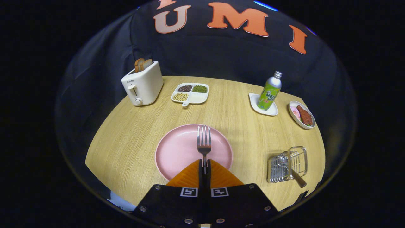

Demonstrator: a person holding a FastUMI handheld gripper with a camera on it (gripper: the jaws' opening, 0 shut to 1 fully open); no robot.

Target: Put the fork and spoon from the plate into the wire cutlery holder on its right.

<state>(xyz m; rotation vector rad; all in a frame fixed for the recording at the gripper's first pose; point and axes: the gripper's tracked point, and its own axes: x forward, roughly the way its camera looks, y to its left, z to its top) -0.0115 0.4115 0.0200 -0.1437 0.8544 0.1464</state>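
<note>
My tongs (204, 167) are pinching the handle of a shiny metal fork (204, 144), both fingers closed on it, tines pointing away over a round pink plate (177, 152). To the right, a silver wire cutlery holder (288, 164) is sitting on the pale wooden tabletop (240, 104), already holding a wooden-handled metal spoon (289, 169).

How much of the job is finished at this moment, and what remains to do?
Done: the spoon already lies in the wire cutlery holder, its handle sticking out toward the table edge. In hand: the gripper is shut on the fork, whose tines point ahead over the pink plate. Left: carry the fork right to the holder and release it there.
</note>
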